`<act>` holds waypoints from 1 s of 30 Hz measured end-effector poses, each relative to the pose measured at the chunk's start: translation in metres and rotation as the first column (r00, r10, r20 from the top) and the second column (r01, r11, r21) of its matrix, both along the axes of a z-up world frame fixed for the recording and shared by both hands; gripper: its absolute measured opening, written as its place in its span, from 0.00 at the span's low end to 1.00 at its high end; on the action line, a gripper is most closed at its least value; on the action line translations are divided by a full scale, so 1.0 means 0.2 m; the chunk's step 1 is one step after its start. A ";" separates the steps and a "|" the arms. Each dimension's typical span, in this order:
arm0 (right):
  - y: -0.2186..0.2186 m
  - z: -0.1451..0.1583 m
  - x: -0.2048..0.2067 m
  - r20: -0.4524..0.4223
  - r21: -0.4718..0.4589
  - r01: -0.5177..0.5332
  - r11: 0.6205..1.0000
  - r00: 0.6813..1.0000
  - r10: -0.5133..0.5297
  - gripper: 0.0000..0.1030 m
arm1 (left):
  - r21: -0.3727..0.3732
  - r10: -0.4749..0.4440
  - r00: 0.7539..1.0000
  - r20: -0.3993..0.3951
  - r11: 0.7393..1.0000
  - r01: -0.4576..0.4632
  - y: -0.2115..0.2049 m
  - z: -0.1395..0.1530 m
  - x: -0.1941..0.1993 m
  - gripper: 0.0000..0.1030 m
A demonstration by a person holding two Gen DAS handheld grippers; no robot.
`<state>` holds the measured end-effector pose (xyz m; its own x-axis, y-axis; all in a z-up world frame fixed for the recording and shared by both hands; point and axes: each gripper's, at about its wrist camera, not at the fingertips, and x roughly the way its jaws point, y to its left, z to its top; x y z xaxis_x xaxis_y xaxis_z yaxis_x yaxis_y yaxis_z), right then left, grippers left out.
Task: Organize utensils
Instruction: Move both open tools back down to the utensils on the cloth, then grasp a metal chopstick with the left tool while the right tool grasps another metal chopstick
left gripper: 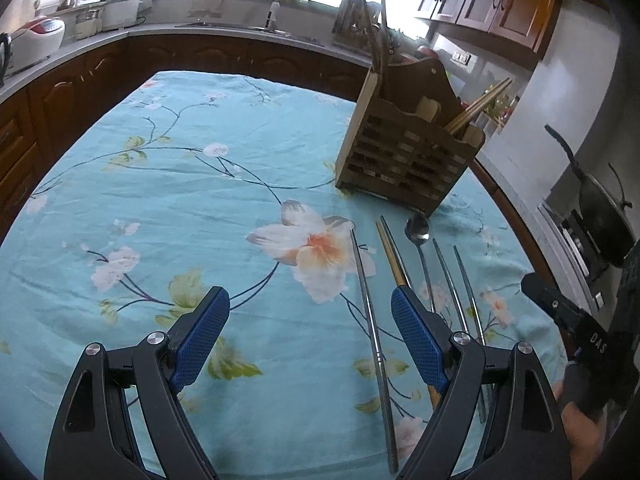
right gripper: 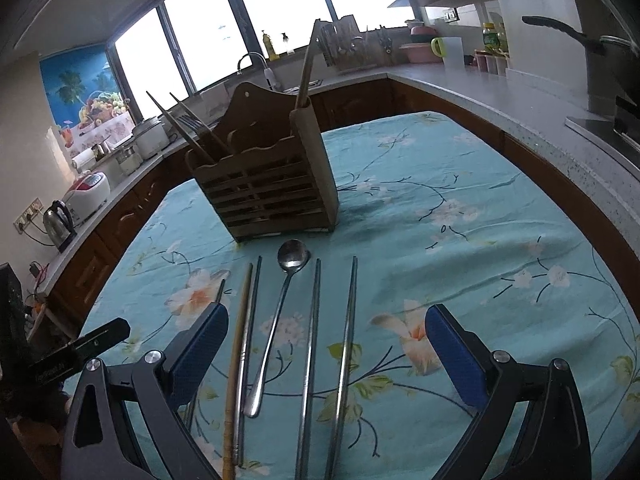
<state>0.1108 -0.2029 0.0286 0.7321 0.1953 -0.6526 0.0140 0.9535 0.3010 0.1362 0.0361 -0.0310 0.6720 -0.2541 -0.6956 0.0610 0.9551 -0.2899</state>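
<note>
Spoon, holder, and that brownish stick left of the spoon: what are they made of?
Spoon: polished metal, probably steel; it mirrors the light. Holder: matte slatted wood or bamboo, brown. Stick: looks like wood or bamboo, dull tan, no shine.

A home kitchen is showing here. A sink tap (right gripper: 253, 60), rice cooker (right gripper: 150, 136) and kettle (right gripper: 59, 222) are lining the worktop (right gripper: 460, 88).

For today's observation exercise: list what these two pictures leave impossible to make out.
- Wooden holder interior: both views, its slatted walls hide the lower ends of the utensils inside.
- Handle ends of chopsticks: right wrist view, cut by the bottom edge.
- Leftmost chopstick: right wrist view, mostly behind the right gripper.
</note>
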 end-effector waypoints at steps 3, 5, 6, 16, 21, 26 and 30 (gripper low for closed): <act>0.00 0.00 0.03 -0.002 -0.009 0.000 1.000 1.000 0.000 0.94 | 0.004 -0.008 1.000 -0.011 1.000 0.009 -0.02 -0.01 0.03 0.82; 0.00 -0.01 0.06 -0.009 -0.015 -0.013 1.000 1.000 0.013 0.90 | 0.009 -0.014 1.000 -0.024 1.000 0.014 -0.03 -0.02 0.06 0.82; 0.01 -0.02 0.07 -0.015 -0.013 -0.021 1.000 1.000 0.021 0.87 | 0.012 -0.019 0.999 -0.029 1.000 0.019 -0.03 -0.02 0.07 0.82; 0.12 -0.14 0.28 -0.128 -0.021 -0.113 0.993 0.986 0.109 0.47 | 0.058 -0.117 0.989 -0.092 0.991 0.122 -0.16 -0.06 0.24 0.58; 0.14 -0.21 0.36 -0.176 -0.040 -0.133 0.990 0.977 0.124 0.42 | 0.074 -0.146 0.980 -0.137 0.985 0.157 -0.23 -0.11 0.33 0.50; 0.16 -0.25 0.42 -0.207 -0.080 -0.157 0.984 0.969 0.138 0.36 | 0.074 -0.167 0.970 -0.176 0.981 0.182 -0.28 -0.17 0.42 0.37; 0.19 -0.24 0.45 -0.220 -0.128 -0.171 0.977 0.965 0.140 0.31 | 0.115 -0.180 0.969 -0.167 0.973 0.200 -0.34 -0.18 0.46 0.20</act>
